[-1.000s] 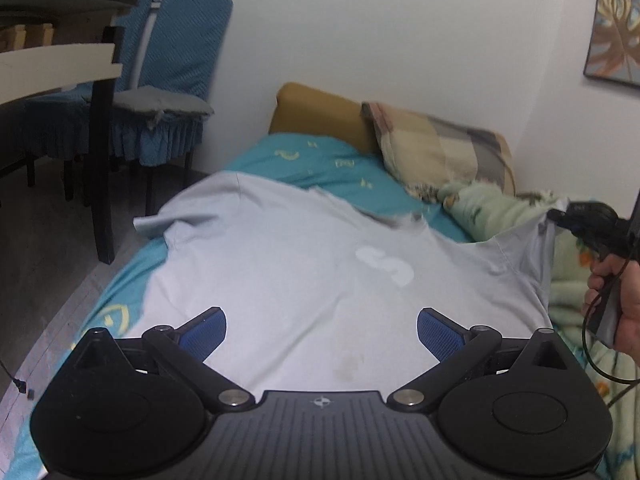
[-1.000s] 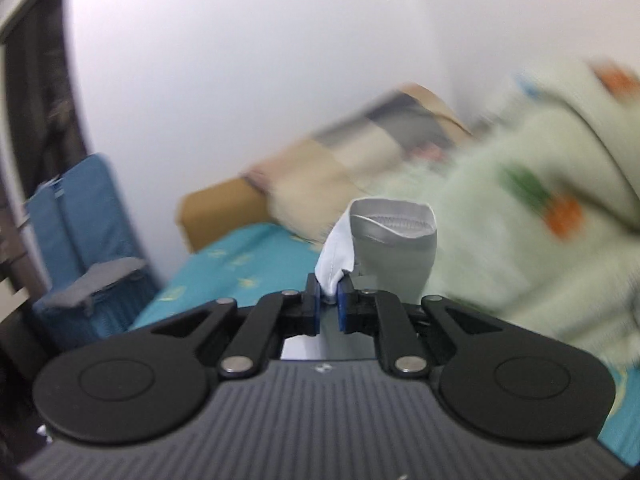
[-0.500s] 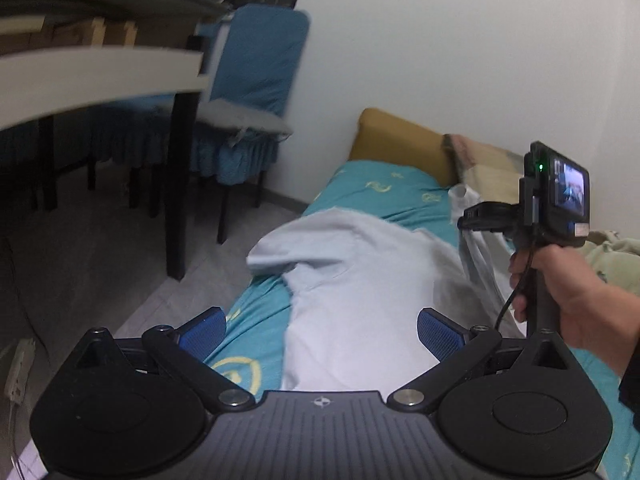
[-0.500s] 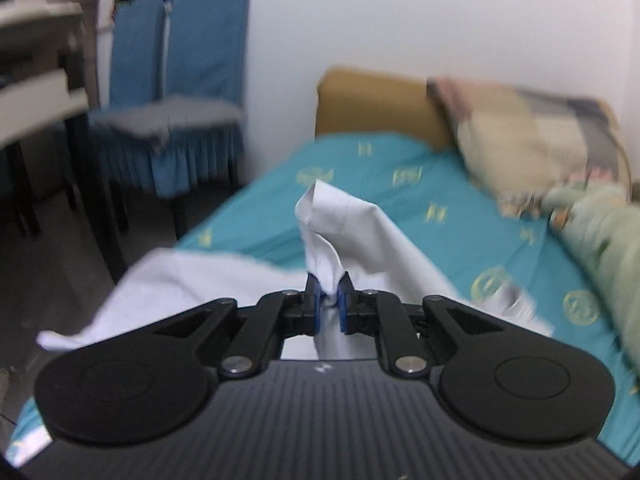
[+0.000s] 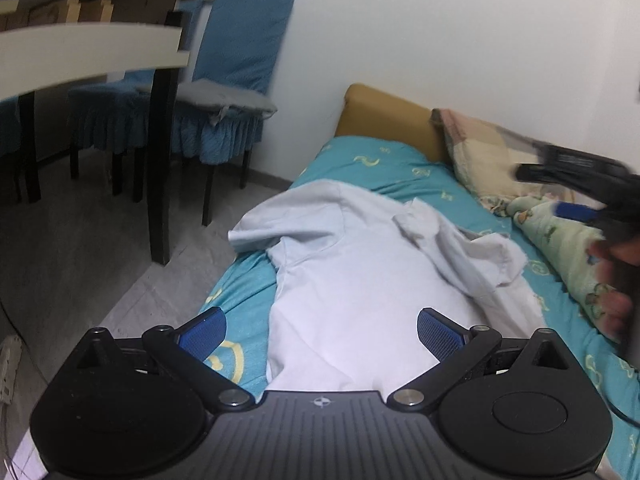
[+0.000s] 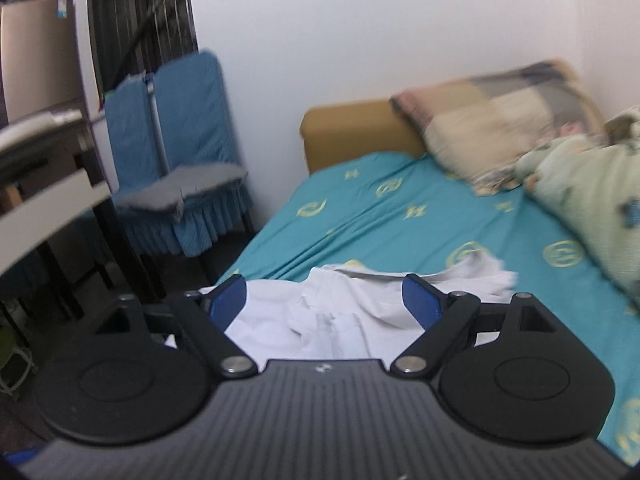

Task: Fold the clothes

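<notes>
1. The bed [image 5: 400,176] is covered by a teal sheet printed with yellow motifs; a mustard headboard [image 5: 384,118] stands at its far end against the white wall.
2. The shirt [image 5: 360,280] is laid lengthwise on the sheet, near the bed's floor-side edge. It is pale, thin and matte, with one side turned over the body into a rumpled flap [image 5: 472,256] and a sleeve [image 5: 280,228] pointing toward the floor.
3. The garment is judged light, limp and non-fragile; it will sag and crease wherever unsupported. Hold is best taken at a hem, seam or sleeve edge, where the layers are doubled.
4. A patchwork pillow [image 6: 500,120] and a pale green quilt [image 6: 584,200] are bunched at the wall side, apart from the shirt.
5. The left gripper [image 5: 322,330] is held above the shirt's near end, fingers spread, nothing held.
6. The right gripper [image 6: 326,300] is likewise spread and empty above the rumpled fabric.
</notes>
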Tool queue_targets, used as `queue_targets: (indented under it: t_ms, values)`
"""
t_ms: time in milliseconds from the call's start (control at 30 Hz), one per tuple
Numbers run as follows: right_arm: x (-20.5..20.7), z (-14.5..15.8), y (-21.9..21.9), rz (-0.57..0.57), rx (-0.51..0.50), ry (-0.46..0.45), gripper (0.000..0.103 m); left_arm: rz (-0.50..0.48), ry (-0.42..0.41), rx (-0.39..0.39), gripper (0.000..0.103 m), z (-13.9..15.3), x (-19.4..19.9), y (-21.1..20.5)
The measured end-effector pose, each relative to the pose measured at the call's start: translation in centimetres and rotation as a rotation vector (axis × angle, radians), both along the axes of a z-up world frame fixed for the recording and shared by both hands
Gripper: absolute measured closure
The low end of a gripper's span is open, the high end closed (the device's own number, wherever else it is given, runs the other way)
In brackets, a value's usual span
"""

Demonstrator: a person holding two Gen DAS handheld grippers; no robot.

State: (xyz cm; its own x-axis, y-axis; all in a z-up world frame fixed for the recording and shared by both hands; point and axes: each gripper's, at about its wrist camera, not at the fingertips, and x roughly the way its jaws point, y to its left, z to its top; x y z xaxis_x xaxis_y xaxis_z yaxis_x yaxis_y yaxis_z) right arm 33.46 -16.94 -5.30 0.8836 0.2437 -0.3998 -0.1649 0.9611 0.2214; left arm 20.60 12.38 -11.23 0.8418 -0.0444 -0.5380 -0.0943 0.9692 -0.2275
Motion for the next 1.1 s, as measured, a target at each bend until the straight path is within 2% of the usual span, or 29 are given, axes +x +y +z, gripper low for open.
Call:
queue_targets:
  t_ms: [200, 300, 500, 633, 833, 1000, 1100]
  values:
    - [-12.3, 4.0, -3.6, -0.041, 0.038, -0.050, 0.017, -0.025, -0.022, 0.008, 0.001, 2.0, -2.8, -1.5]
    - [-16.8, 4.3, -5.3, -0.082, 0.065, -0.062, 0.017, -0.048, -0.034, -0.004, 0.001, 3.5, -5.1, -2.5]
    - [-25.2, 4.7, -9.0, -0.181, 0.126, -0.099, 0.017, -0.088, -0.065, 0.034, 0.001, 5.4, -10.6, -5.7]
    - [-30.5, 5.1, -11.8, -0.254, 0.170, -0.132, 0.017, -0.205, -0.017, 0.055, 0.004, 5.0, -12.2, -9.6]
    - [-32.9, 5.9, -19.2, -0.440, 0.235, -0.232, 0.017, -0.414, 0.033, 0.087, 0.008, 3.8, -13.3, -18.0]
    - [-32.3, 3.6, -22.8, -0.552, 0.274, -0.169, 0.016, -0.565, 0.081, 0.065, 0.013, 2.2, -14.1, -26.1]
    - [-32.0, 2.7, -23.8, -0.576, 0.288, -0.156, 0.015, -0.656, 0.103, 0.096, 0.015, 0.3, -14.6, -31.6]
